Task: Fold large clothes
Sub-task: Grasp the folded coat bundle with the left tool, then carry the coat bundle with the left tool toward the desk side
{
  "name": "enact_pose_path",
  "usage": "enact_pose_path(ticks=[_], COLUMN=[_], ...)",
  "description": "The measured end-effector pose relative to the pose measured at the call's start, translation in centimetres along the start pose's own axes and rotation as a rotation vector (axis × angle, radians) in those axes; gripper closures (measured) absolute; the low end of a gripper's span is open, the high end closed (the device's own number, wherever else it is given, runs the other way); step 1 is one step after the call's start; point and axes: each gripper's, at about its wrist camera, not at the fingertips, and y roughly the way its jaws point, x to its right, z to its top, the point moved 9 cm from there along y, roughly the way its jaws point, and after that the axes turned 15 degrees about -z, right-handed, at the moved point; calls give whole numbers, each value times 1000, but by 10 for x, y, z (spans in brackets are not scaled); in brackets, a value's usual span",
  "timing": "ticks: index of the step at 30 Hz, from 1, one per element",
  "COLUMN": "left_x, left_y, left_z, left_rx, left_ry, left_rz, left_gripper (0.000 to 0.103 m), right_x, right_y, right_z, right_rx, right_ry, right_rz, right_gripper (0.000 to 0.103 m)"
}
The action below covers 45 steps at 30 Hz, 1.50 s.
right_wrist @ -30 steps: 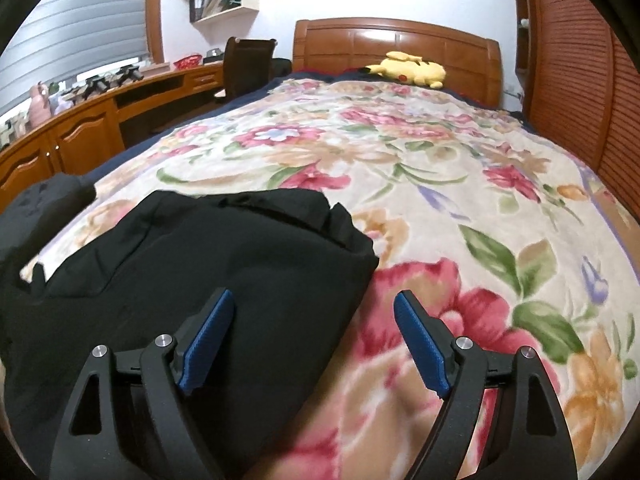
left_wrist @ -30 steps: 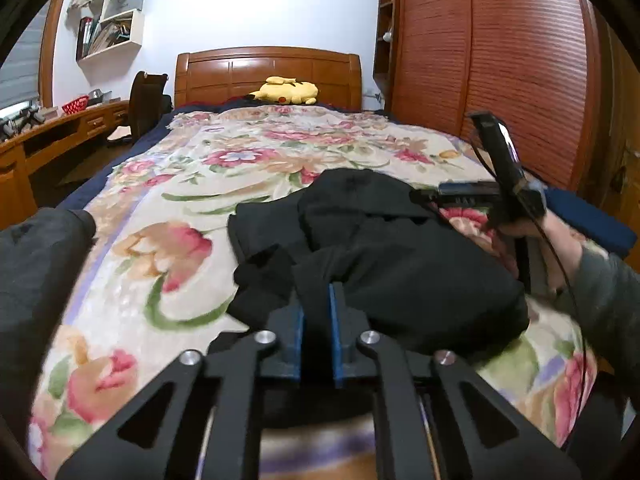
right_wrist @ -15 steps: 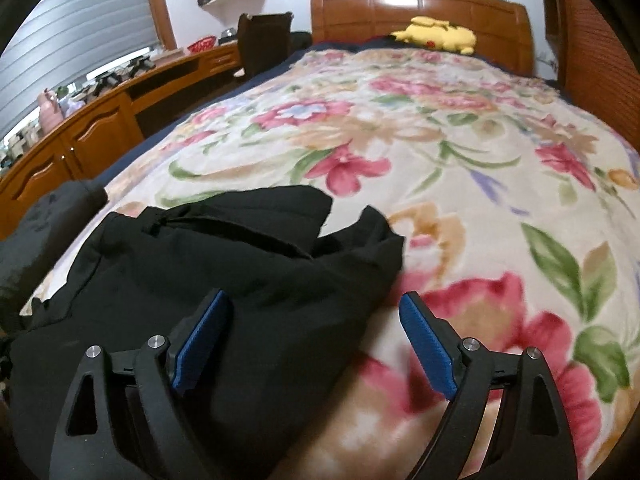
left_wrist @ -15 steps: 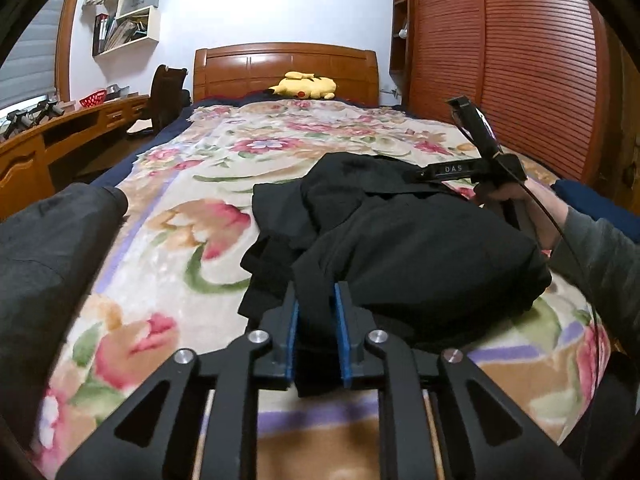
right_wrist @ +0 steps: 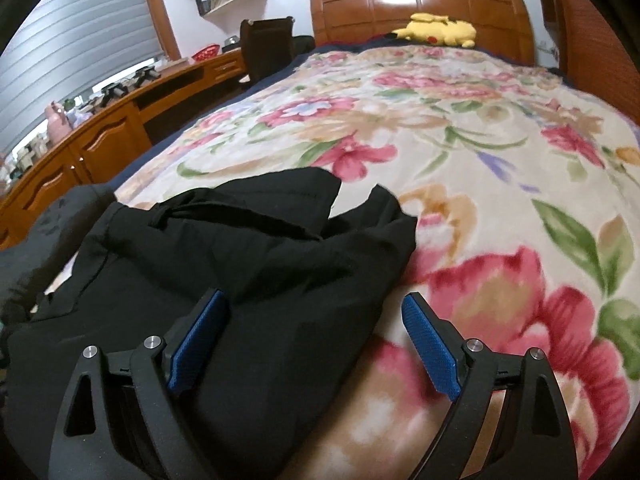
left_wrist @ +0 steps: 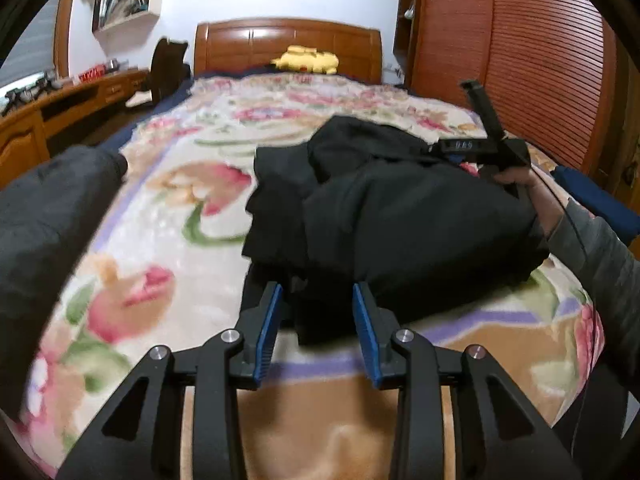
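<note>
On the floral bed [right_wrist: 500,152] the black garment [left_wrist: 400,216] lies bundled crosswise. The right gripper [right_wrist: 316,344], jaws wide, straddles its edge; the left gripper [left_wrist: 316,320], jaws just parting, releases a fold.

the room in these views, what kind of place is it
A bedroom in a home, most likely: a bed with a floral blanket and a wooden headboard, a yellow plush toy by the headboard, and a wooden desk along the wall.
</note>
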Motion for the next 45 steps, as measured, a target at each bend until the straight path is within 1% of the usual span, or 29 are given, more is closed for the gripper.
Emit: enact_pose_path(ticks=[3, 5, 8, 13, 20, 24, 25, 26, 27, 28, 29, 30, 31, 33, 34, 35, 36, 39, 41, 45], left_x=[-5, -6, -8, -6, -5, -6, -6, -3, 0, 2, 4, 6, 7, 10, 11, 12, 13, 11, 8, -7], left_y=[9, 14, 15, 18, 18, 20, 20, 22, 23, 22, 22, 20, 18, 12, 10, 8, 5, -8, -24, -54], left_z=[-11, -15, -14, -12, -12, -10, -9, -8, -8, -8, -7, -5, -3, 2, 4, 5, 7, 16, 27, 39], left_rx=[-51, -65, -57, -53, -45, -43, -42, -46, -48, -48, -48, -43, -34, -13, -5, -2, 0, 30, 76, 118], left_ry=[-10, -18, -32, -32, -34, -33, -31, -30, -37, -38, -21, -10, -8, 2, 11, 19, 26, 38, 40, 65], left_rz=[18, 15, 9, 23, 20, 18, 16, -12, -39, -42, -43, -46, -48, -56, -56, -52, -47, -36, -31, 3], left_gripper=[67, 67, 67, 67, 67, 67, 73, 79, 89, 91, 93, 96, 98, 100, 101, 101, 102, 102, 102, 102], right_x=[-1, -1, -3, -10, -15, -19, -21, -22, -23, -25, -25, -24, -24, -25, -26, -27, -28, -36, -46, -73], right_y=[-1, -1, 0, 4, 6, 10, 11, 11, 10, 9, 6, 3, -3, -11, -18, -22, -28, -47, -59, -76], right_z=[-1, -1, -2, -7, -10, -11, -11, -12, -12, -13, -12, -10, -8, -4, -1, 3, 7, 18, 23, 33], right_rx=[-2, -2, -12, -47, -63, -83, -92, -95, -95, -94, -85, -62, -43, -12, 4, 12, 24, 62, 79, 117], right_ry=[2, 2, 5, 5, -15, -19, -14, -13, -14, -17, -19, -11, -2, -12, -14, -13, -13, -46, -79, -108], right_rz=[6, 4, 20, 65, 65, 96, 105, 112, 120, 125, 126, 110, 95, 63, 50, 46, 39, 2, -23, -28], right_gripper=[12, 12, 12, 12, 10, 12, 12, 16, 20, 23, 32, 43, 47, 66, 71, 79, 84, 89, 90, 92])
